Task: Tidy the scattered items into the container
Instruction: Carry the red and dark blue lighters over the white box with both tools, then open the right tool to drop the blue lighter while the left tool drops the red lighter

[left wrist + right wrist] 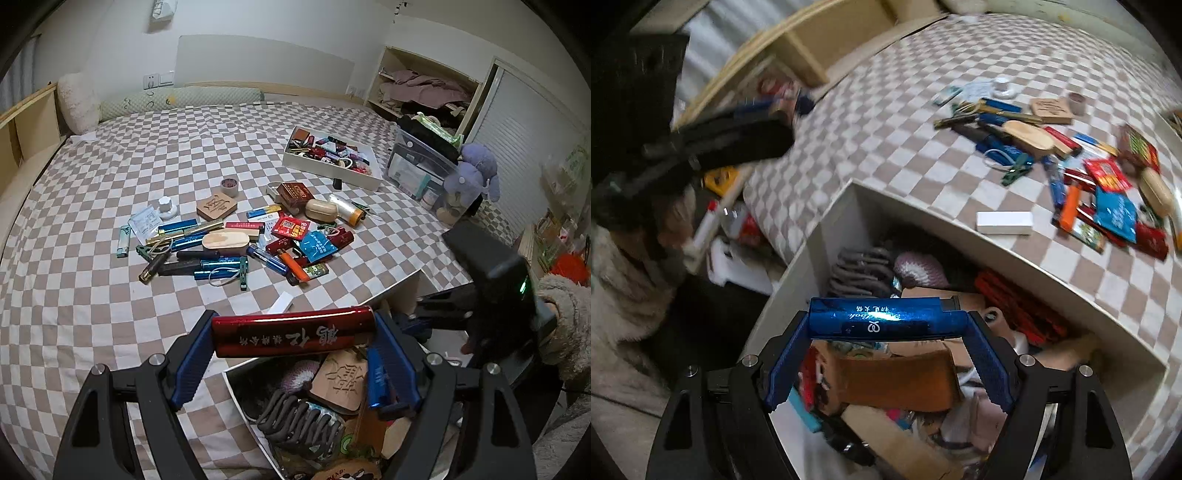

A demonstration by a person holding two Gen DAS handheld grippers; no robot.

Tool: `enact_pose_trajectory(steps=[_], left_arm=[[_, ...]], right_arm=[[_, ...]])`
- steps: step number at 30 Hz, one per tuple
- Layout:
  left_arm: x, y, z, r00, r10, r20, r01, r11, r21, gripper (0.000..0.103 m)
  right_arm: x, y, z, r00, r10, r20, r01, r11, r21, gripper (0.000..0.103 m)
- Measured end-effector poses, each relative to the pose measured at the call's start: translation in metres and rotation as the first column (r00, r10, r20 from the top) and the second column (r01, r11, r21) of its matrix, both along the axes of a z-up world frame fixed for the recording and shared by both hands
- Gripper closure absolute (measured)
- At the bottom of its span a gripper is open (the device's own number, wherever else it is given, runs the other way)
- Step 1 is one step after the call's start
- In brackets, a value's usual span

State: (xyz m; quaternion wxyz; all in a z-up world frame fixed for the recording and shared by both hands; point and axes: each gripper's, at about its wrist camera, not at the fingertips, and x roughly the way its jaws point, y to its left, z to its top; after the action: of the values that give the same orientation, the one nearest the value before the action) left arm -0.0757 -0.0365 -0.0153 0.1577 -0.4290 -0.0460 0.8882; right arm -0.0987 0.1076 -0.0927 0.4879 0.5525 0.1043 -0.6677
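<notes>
- The red metallic bar (291, 330), in the left wrist view, carries gold Chinese characters along its side. They appear upside down, two large and a row of smaller ones; the large pair looks like 鹤 and 仁, though I cannot be sure.
- The blue metallic bar (886, 319), in the right wrist view, carries small inverted script, partly Chinese and partly Latin cursive, plus a looped logo. Glare hides most of it.
- A wooden tile (216, 206) on the checked cover shows one carved Chinese character, too small to read.
- A second wooden tile (341, 380) inside the container (827, 236) bears a similar carved character.
- Printing on the scattered packets is too small to read.
</notes>
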Motion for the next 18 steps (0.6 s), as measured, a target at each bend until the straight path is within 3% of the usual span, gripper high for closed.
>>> enact_pose_trajectory(steps=[5, 10, 12, 18], left_arm=[[-0.001, -0.001, -0.001, 1.000, 0.000, 0.004, 0.000, 1.000, 0.003, 0.020], [-0.002, -0.001, -0.003, 1.000, -0.005, 0.013, 0.005, 1.000, 0.002, 0.020], [-0.003, 0.000, -0.006, 1.000, -0.009, 0.022, 0.009, 1.000, 0.001, 0.020], [-0.005, 0.002, -0.011, 0.999, -0.018, 0.043, 0.018, 1.000, 0.000, 0.020]], right_arm=[[-0.007, -0.015, -0.010, 0.999, 0.005, -0.036, -0.004, 0.999, 0.041, 0.021], [-0.020, -0.022, -0.021, 1.000, -0.026, 0.004, 0.026, 0.998, 0.050, 0.021], [-0.023, -0.022, -0.024, 0.999, -0.040, 0.015, 0.039, 0.998, 0.055, 0.007], [-0.024, -0.011, -0.012, 0.999, -0.033, -0.016, 0.033, 0.999, 0.041, 0.006]])
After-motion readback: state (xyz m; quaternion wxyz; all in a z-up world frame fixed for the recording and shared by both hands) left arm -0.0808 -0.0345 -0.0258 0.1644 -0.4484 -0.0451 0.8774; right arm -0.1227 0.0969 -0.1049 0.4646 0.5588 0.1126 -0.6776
